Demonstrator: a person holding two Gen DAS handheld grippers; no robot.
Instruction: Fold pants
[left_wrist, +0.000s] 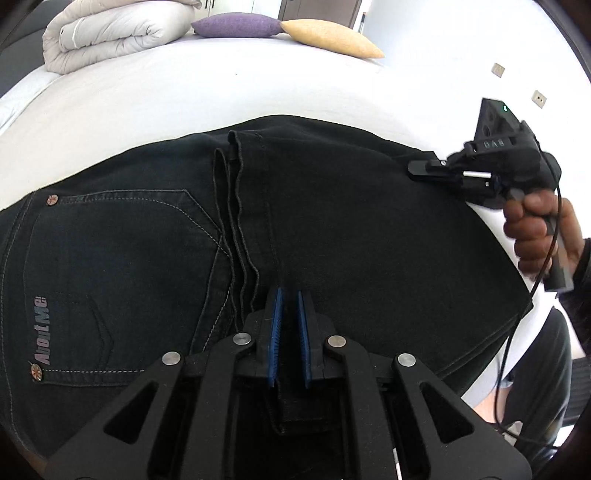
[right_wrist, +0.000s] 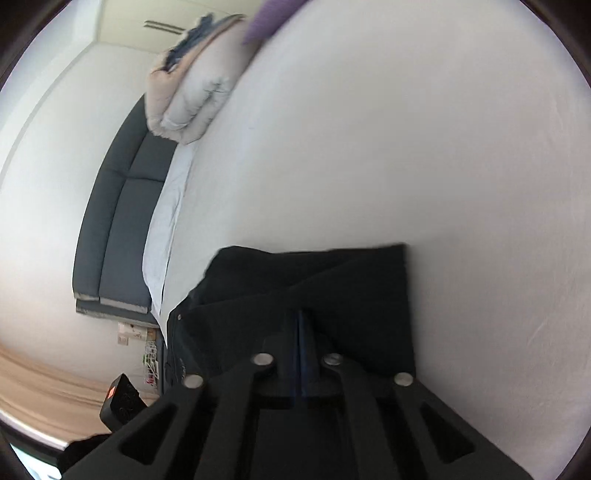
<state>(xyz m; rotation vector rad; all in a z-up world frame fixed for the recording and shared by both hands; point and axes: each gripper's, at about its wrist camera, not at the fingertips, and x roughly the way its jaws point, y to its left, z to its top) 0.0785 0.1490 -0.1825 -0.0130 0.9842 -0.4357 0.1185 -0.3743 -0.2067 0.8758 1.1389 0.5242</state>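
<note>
Wide white bed sheet (left_wrist: 229, 96) carries black denim pants (left_wrist: 351, 229), folded w/ hems over seat. Left gripper (left_wrist: 290, 306) pinches near edge; right gripper (right_wrist: 300, 325), jaws together, prob. clamps far fold, keeping layers aligned.

left claw (left_wrist: 290, 295) nearly closed; right claw (right_wrist: 300, 314) pressed closed.

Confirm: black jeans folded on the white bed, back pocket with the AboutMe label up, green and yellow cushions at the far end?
One error: no green cushion. The left wrist view shows a purple cushion beside the yellow cushion. The rest holds: black jeans folded on the white bed, back pocket with the AboutMe label facing up.
</note>
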